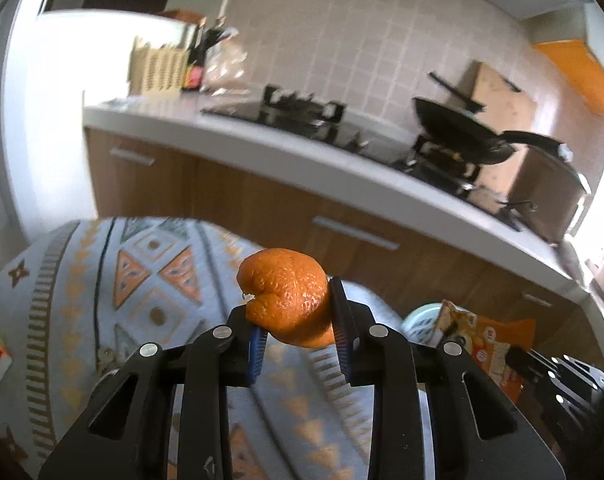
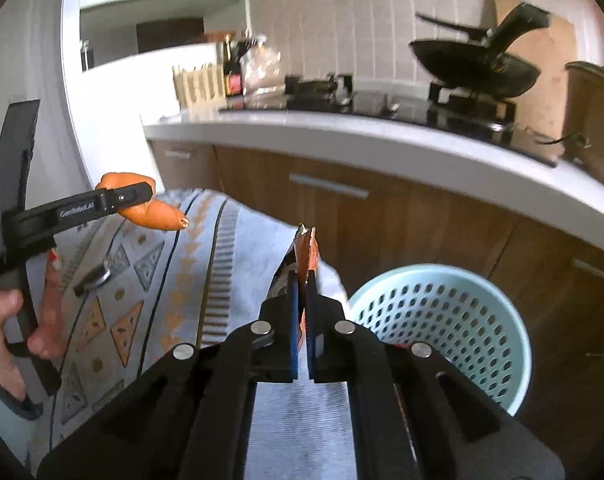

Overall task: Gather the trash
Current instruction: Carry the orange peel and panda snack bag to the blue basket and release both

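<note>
Orange peel (image 1: 288,298) fills left tool (image 1: 298,334); basket (image 2: 462,320) beside right tool (image 2: 301,304).

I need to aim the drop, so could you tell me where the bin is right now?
The light blue bin sits at lower right in the right wrist view, just right of the right gripper, below the wooden cabinets.
</note>
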Demonstrator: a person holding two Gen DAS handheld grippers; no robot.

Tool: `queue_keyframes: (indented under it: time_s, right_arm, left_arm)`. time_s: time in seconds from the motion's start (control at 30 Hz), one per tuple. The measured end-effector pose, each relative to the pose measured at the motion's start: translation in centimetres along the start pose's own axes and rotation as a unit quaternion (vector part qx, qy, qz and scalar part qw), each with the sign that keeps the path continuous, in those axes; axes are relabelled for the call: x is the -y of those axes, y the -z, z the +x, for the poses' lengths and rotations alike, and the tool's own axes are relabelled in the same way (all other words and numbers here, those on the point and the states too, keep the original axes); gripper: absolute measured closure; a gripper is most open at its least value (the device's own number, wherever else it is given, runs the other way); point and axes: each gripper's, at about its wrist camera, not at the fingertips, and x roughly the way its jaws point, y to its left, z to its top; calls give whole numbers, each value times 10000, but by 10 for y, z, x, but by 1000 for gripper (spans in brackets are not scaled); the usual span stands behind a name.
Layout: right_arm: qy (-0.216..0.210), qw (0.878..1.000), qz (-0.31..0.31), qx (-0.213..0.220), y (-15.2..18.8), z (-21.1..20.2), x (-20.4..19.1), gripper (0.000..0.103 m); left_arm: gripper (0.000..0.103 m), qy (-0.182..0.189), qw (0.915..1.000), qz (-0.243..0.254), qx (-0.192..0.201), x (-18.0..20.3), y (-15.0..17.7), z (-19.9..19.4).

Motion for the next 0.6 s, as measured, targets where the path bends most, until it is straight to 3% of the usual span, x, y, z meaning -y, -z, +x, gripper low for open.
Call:
queue_keyframes:
  time_s: [0.33,0.6]
  right_arm:
    - [393,9971,378,529,-12,-51,49,102]
    - [894,9911,819,556,-1,-71,109,102]
  left_arm:
    - [76,633,9973,326,193,69,-10,-18]
    - [76,1065,9926,591,-39,126,3,2]
